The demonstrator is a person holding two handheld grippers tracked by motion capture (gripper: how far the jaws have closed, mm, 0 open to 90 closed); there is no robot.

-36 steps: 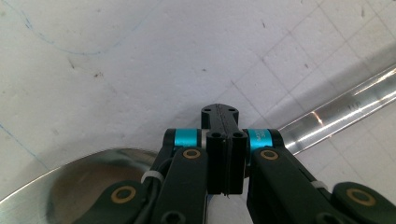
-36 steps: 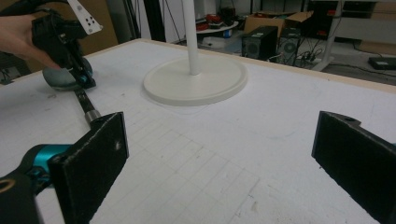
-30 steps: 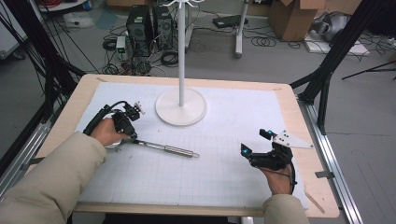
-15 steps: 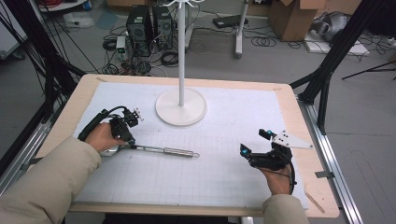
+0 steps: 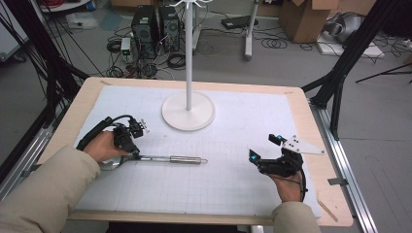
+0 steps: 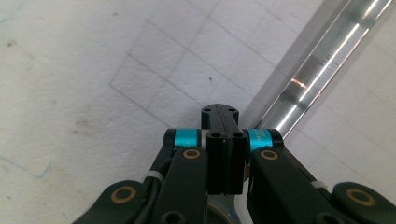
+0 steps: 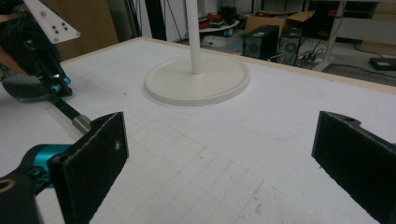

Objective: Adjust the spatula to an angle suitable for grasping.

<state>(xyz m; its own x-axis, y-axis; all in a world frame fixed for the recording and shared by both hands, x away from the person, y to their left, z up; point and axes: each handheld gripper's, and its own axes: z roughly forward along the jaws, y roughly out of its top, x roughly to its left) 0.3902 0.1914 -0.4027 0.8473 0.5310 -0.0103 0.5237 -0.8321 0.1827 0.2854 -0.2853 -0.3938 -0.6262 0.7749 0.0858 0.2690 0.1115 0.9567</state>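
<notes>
Left claw (image 5: 131, 148) clamped tight on the ladle (image 5: 160, 158) near its bowl end, jaws fully closed (handle runs off to the side in the left gripper view (image 6: 322, 60)). Ladle lies flat on the white mat (image 5: 233, 184), in front of the stand base (image 5: 188, 110). Right claw (image 5: 265, 154) wide open, nothing b/w the pads (image 7: 100, 154), well apart from the ladle. Risk, imo: grip's so far off-centre the long handle could swing or droop on lifting, maybe slip out or knock the stand.
</notes>
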